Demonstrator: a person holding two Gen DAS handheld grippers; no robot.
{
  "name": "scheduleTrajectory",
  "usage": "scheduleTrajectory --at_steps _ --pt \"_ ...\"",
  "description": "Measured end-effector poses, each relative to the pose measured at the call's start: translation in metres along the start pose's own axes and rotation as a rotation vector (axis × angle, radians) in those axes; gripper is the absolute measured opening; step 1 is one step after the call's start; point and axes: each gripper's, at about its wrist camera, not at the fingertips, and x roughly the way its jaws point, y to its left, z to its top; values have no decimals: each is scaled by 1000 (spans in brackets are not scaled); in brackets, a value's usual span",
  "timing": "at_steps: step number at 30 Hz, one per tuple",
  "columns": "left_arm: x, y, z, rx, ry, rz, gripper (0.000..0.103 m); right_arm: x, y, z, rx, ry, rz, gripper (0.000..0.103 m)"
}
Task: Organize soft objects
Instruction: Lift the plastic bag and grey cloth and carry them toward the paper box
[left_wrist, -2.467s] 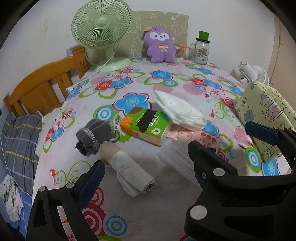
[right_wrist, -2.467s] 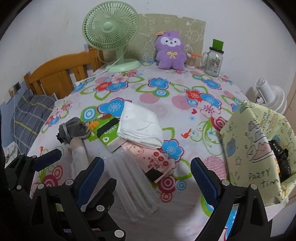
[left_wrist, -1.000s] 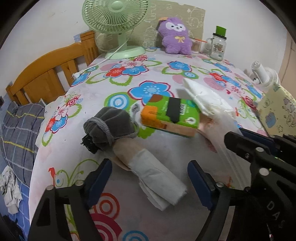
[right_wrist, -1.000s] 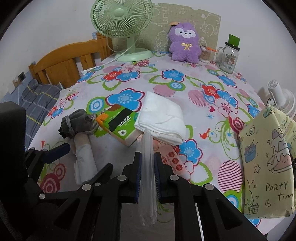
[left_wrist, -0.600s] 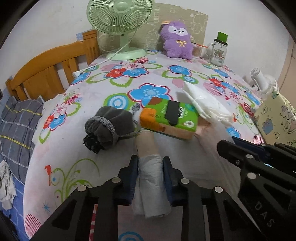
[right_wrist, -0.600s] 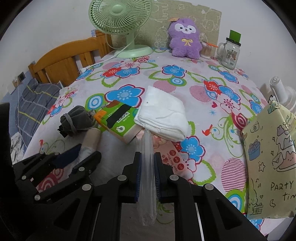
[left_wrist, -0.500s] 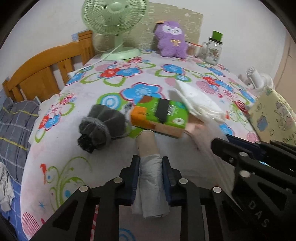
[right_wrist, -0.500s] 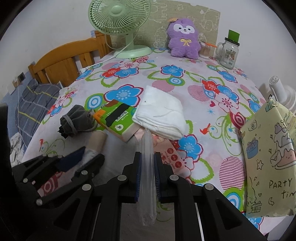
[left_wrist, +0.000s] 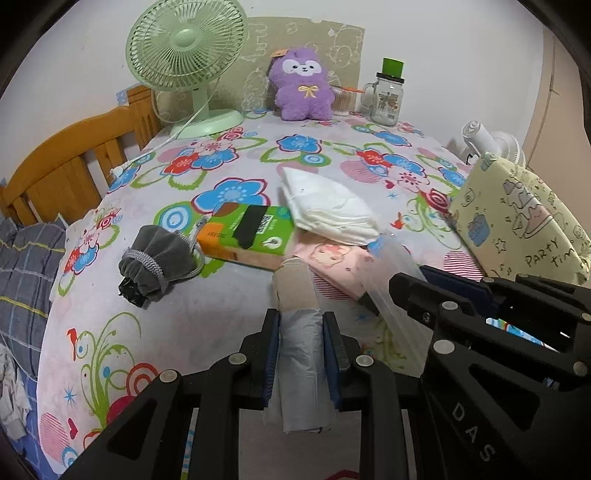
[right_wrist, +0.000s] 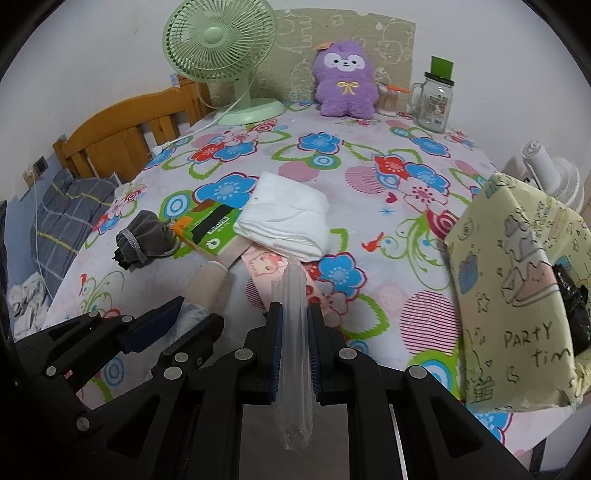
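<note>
My left gripper (left_wrist: 300, 320) is shut on a roll of grey-white plastic bags on a cardboard core (left_wrist: 297, 295), held just above the flowered tablecloth (left_wrist: 110, 325). My right gripper (right_wrist: 294, 314) is shut on a folded clear plastic bag (right_wrist: 293, 295); it also shows at the right of the left wrist view. Beyond them lie a grey drawstring pouch (left_wrist: 157, 260), a green and orange tissue pack (left_wrist: 245, 230), a folded white cloth (left_wrist: 327, 208) and a pink printed pack (left_wrist: 332, 264). A purple plush toy (left_wrist: 301, 90) sits at the back.
A green desk fan (left_wrist: 184, 48) and a glass mug jar with a green lid (left_wrist: 386, 98) stand at the far edge. A yellow "Party time" gift bag (right_wrist: 517, 291) stands at the right. A wooden headboard (left_wrist: 66, 170) and plaid bedding (left_wrist: 22, 266) lie left.
The left gripper closed on the bag roll and lifted it slightly, turning it to point away. The right gripper stayed shut on the clear bag and shifted a little.
</note>
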Motion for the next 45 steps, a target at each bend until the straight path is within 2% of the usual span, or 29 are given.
scheduleTrajectory --at_steps 24,45 --pt "-37 -42 14 56 -66 10 21 -50 -33 -3 57 -87 -2 16" --pt "-80 -74 45 99 -147 -17 21 -106 -57 14 91 -175 -35 16"
